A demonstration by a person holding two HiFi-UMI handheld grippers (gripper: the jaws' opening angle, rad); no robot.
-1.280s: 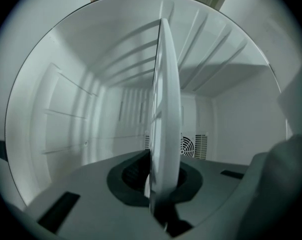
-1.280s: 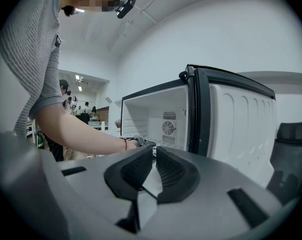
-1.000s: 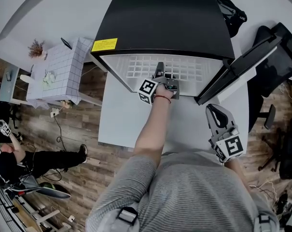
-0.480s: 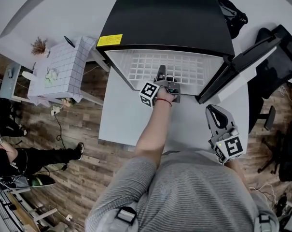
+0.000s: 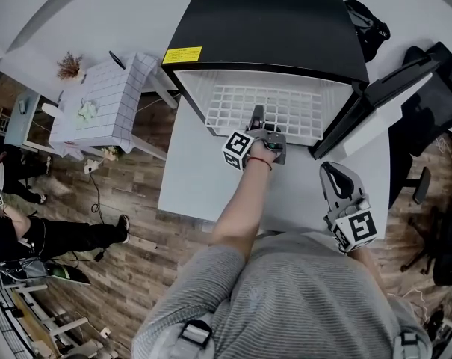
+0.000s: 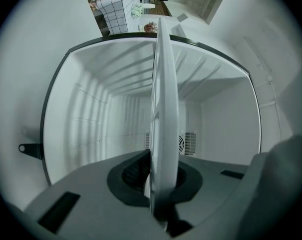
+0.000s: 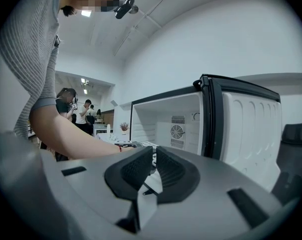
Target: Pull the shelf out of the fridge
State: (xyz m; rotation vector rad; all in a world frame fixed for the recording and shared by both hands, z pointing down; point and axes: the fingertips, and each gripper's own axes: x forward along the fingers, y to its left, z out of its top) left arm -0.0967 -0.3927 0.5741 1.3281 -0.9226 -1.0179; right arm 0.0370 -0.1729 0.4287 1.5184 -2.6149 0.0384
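A black mini fridge (image 5: 270,28) stands with its door (image 5: 375,99) swung open to the right. Its white wire shelf (image 5: 285,103) sticks out of the front opening. My left gripper (image 5: 257,115) is shut on the middle of the shelf's front edge. In the left gripper view the shelf (image 6: 163,109) runs edge-on between the jaws of that left gripper (image 6: 160,176) into the white fridge interior (image 6: 91,129). My right gripper (image 5: 332,172) hangs apart at the lower right, shut on nothing. In its own view the right gripper (image 7: 153,166) faces the open fridge (image 7: 165,119).
The fridge sits on a white platform (image 5: 196,185). A small table with a checked cloth (image 5: 98,103) stands at the left, a black chair (image 5: 435,96) at the right and a black bag (image 5: 367,21) behind the fridge. People (image 5: 16,230) are at the far left on the wooden floor.
The shelf has slid further out of the fridge toward me, with my left gripper drawn back while holding its front edge. The right gripper has stayed put.
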